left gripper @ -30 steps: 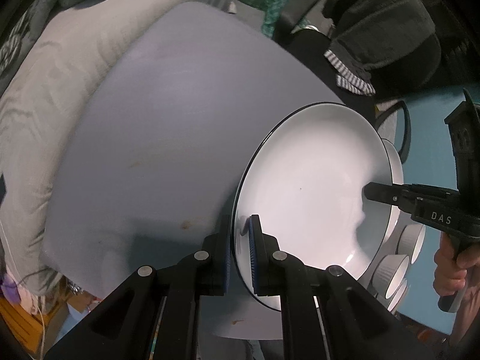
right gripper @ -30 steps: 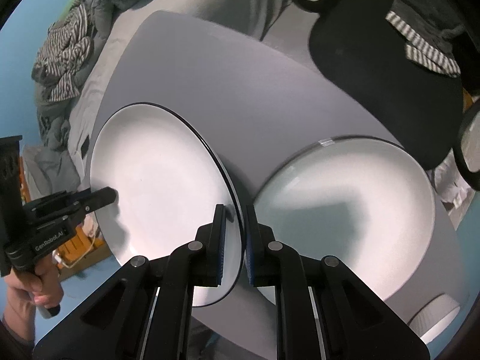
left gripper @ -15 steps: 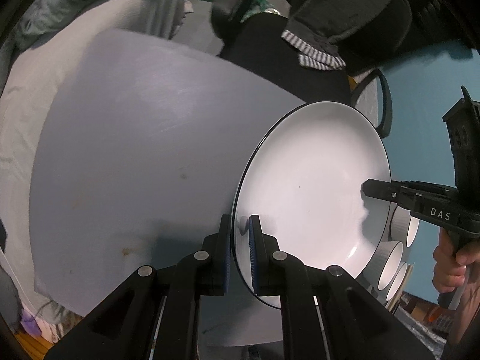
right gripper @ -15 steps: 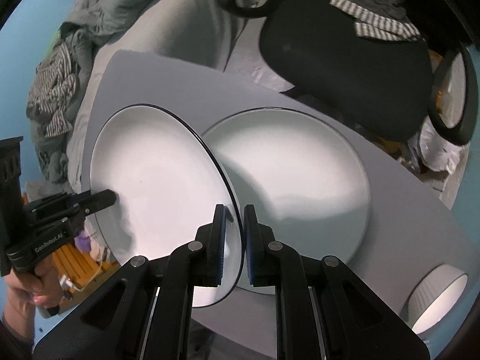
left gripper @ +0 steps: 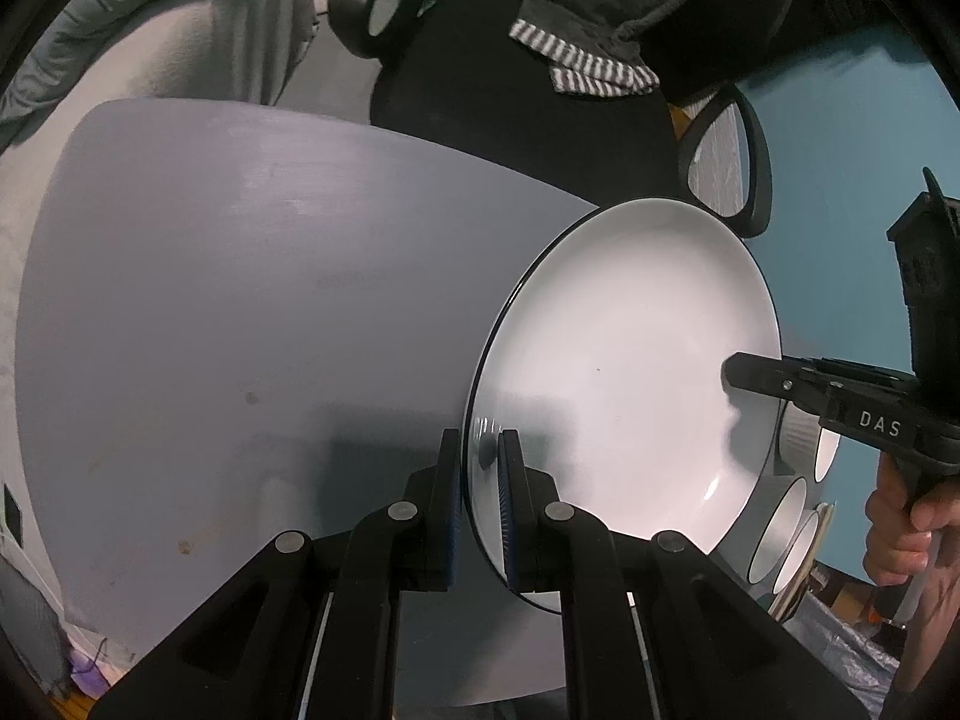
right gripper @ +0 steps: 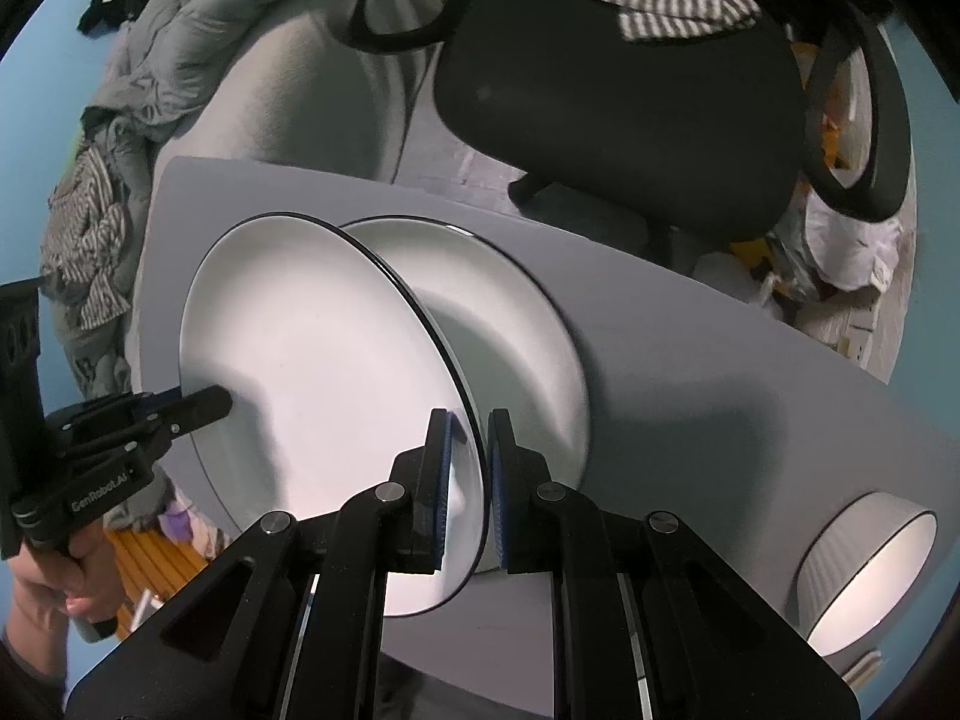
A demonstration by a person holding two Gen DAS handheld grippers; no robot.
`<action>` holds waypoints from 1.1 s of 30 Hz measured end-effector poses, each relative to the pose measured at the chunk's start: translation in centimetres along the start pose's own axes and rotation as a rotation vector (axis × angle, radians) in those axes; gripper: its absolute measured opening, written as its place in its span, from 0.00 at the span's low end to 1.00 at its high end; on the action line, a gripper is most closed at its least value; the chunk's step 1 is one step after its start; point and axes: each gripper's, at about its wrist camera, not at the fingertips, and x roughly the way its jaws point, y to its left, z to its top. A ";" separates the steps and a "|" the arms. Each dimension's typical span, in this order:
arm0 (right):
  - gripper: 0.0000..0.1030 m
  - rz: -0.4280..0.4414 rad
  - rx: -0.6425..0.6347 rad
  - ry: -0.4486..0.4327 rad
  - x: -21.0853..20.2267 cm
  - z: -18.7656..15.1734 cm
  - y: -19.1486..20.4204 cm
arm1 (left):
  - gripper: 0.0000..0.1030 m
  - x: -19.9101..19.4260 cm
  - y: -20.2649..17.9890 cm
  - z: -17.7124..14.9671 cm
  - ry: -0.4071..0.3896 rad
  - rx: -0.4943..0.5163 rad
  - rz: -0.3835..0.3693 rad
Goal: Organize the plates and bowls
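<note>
A white plate with a thin black rim (left gripper: 624,360) hangs tilted above the grey table (left gripper: 240,300). My left gripper (left gripper: 480,450) is shut on its near rim. On the opposite rim my right gripper (left gripper: 737,373) is shut too. The right wrist view shows the same held plate (right gripper: 312,372), with my right gripper (right gripper: 469,432) clamped on its edge and my left gripper (right gripper: 217,403) at its far side. A second matching plate (right gripper: 516,324) lies flat on the table (right gripper: 720,396), partly hidden behind the held one.
A ribbed white bowl (right gripper: 870,576) stands near the table's right edge; several such bowls (left gripper: 792,516) show behind the held plate. A black office chair (right gripper: 630,96) with striped cloth stands beyond the table. Bedding and clothes (right gripper: 180,60) lie at the far left.
Both grippers carried the plate sideways across the table, rolling a little. The plate lying on the table has slid leftwards in the right wrist view and now sits partly behind the held plate.
</note>
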 end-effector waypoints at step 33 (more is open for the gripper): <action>0.20 -0.231 -0.005 0.060 1.1 -0.1 1.3 | 0.13 1.5 -3.3 1.0 0.048 0.017 0.165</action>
